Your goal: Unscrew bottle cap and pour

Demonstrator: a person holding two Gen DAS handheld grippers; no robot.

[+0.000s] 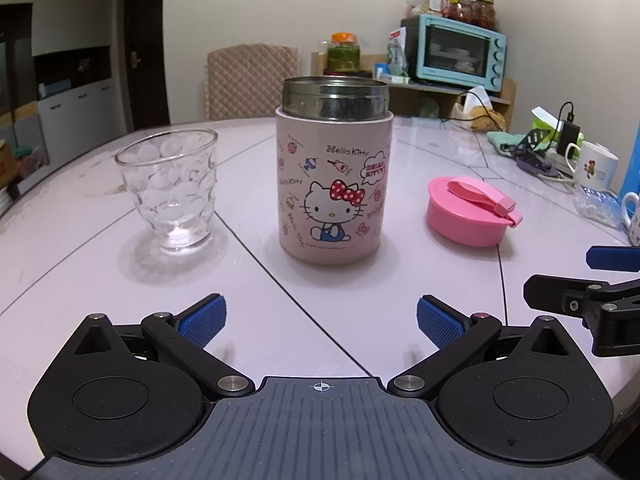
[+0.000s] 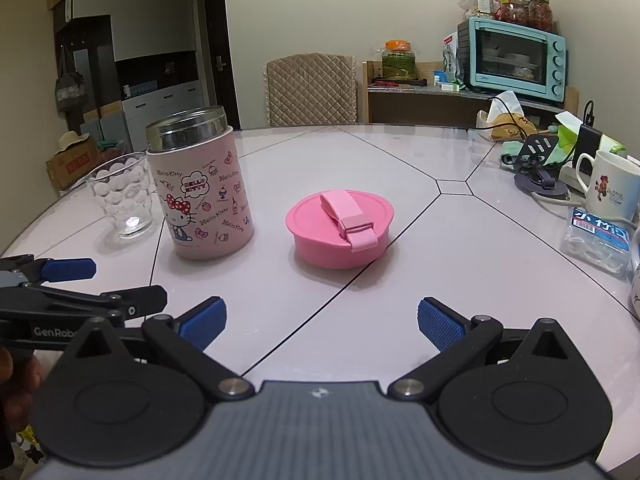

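Observation:
A pink Hello Kitty bottle (image 1: 333, 184) (image 2: 200, 188) stands upright on the table with its steel neck uncovered. Its pink cap (image 1: 472, 211) (image 2: 341, 229) lies flat on the table to the bottle's right, strap on top. A clear dimpled glass (image 1: 172, 188) (image 2: 122, 196) stands to the bottle's left. My left gripper (image 1: 322, 322) is open, a short way in front of the bottle, holding nothing. My right gripper (image 2: 322, 322) is open too, in front of the cap, with nothing between its fingers. Each gripper shows at the edge of the other's view.
The round table (image 2: 400, 168) carries mugs (image 2: 612, 184), a plastic packet (image 2: 596, 240), a phone stand and cables along its right side. A padded chair (image 2: 310, 90) stands behind it. A shelf with a teal oven (image 2: 516, 56) and jars is at the back right.

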